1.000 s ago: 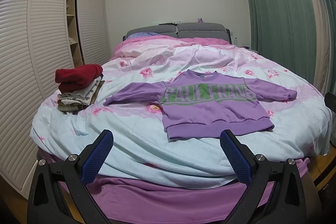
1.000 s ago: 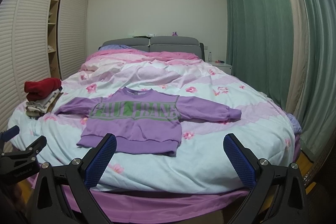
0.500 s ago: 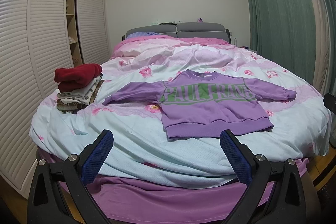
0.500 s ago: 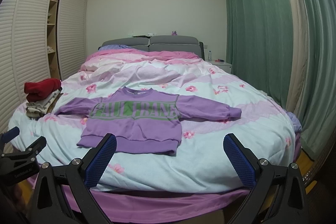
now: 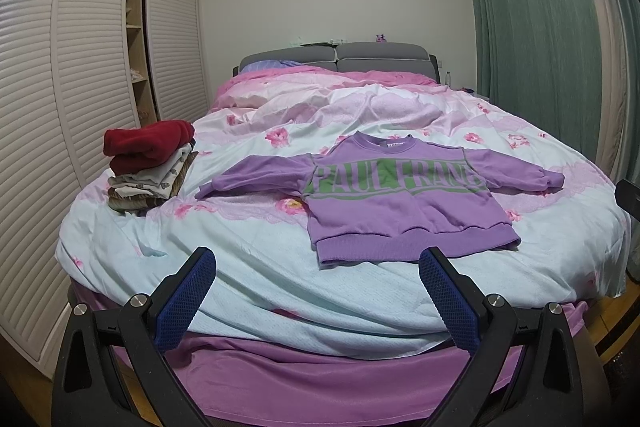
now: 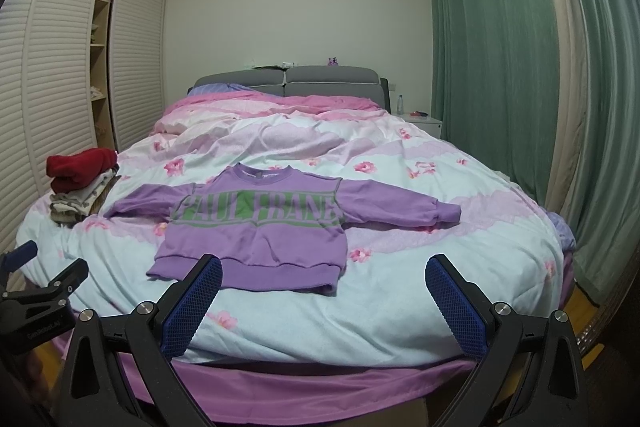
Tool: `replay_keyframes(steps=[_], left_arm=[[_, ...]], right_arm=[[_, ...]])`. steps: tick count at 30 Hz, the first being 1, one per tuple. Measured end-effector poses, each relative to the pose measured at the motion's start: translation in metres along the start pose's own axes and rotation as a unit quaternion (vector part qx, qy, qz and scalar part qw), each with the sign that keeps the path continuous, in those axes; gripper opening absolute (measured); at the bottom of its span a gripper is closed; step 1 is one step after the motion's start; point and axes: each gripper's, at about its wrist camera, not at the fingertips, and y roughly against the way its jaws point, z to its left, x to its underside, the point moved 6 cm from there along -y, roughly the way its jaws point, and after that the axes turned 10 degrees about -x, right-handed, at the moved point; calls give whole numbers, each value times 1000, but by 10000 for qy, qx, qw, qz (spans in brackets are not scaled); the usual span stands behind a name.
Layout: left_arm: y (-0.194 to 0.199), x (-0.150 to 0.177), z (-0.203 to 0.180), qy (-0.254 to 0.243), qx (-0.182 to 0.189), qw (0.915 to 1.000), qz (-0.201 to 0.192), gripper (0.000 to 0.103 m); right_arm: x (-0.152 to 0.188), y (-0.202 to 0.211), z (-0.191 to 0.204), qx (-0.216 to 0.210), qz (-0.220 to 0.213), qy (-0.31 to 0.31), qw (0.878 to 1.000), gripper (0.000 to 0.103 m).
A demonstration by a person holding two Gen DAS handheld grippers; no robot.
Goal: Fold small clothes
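Small purple long-sleeved sweatshirt with green lettering [image 5: 396, 203] lies flat, sleeves spread, unfolded, on floral quilted bed [image 5: 248, 267] ahead of me; pile of folded clothes topped by red garment [image 5: 150, 165] at bed's left edge looks done; my left claw [image 5: 316, 291] and right claw [image 6: 324, 293] both wide open, empty, well short of sweatshirt; all folds on it left to make

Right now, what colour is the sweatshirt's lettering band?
Green, on the purple sweatshirt; clearest in the left wrist view.

left gripper [image 5: 318, 293]: black frame arms, blue mesh-textured pads [image 5: 185, 301], silver screws behind them
right gripper [image 6: 323, 301]: same black frame, blue textured pads [image 6: 456, 309], silver screws behind them
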Motion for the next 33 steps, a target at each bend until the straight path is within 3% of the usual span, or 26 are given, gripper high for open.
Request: replay_keyframes(steps=[33], left_arm=[[-7, 0, -13, 38, 27, 9999, 95, 103]], right_arm=[[1, -3, -4, 38, 43, -97, 9999, 103]])
